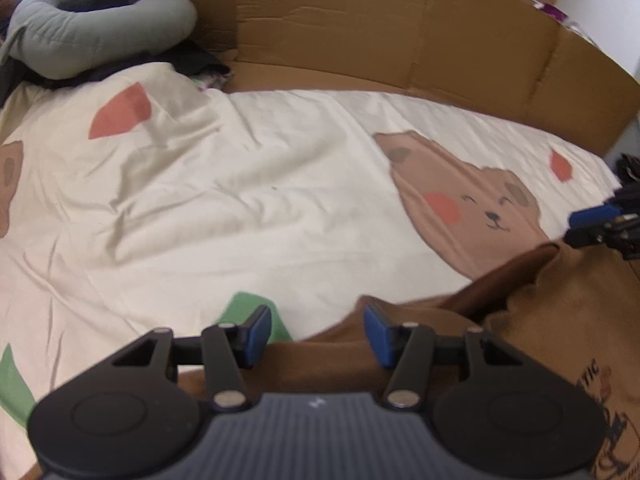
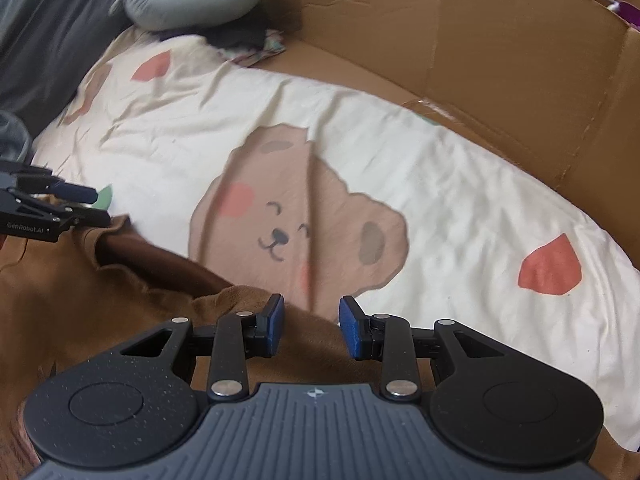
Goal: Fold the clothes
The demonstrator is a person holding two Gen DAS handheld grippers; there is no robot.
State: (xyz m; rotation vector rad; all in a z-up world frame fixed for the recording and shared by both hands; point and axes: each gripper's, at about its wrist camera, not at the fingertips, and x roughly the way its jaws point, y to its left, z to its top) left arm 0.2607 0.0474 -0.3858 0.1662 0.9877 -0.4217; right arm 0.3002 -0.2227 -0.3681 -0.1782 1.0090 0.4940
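Observation:
A brown T-shirt point(image 1: 568, 320) with a dark print lies on the bed, its darker neck band point(image 1: 508, 280) facing the cardboard wall. My left gripper point(image 1: 316, 336) is open just above the shirt's left edge, with nothing between its blue pads. In the right wrist view the same shirt point(image 2: 80, 300) fills the lower left. My right gripper point(image 2: 312, 328) hovers open over its right shoulder edge, holding nothing. Each gripper shows in the other's view: the right gripper point(image 1: 580, 226) near the collar, the left gripper point(image 2: 100, 207) at the shirt's far corner.
The cream bed sheet point(image 1: 240, 200) carries bear and heart prints. A cardboard wall point(image 1: 400, 40) runs along the far side. A grey curved pillow point(image 1: 100, 32) and a pile of dark clothes point(image 2: 240, 36) sit at the head end. Dark grey bedding point(image 2: 40, 40) lies on the left.

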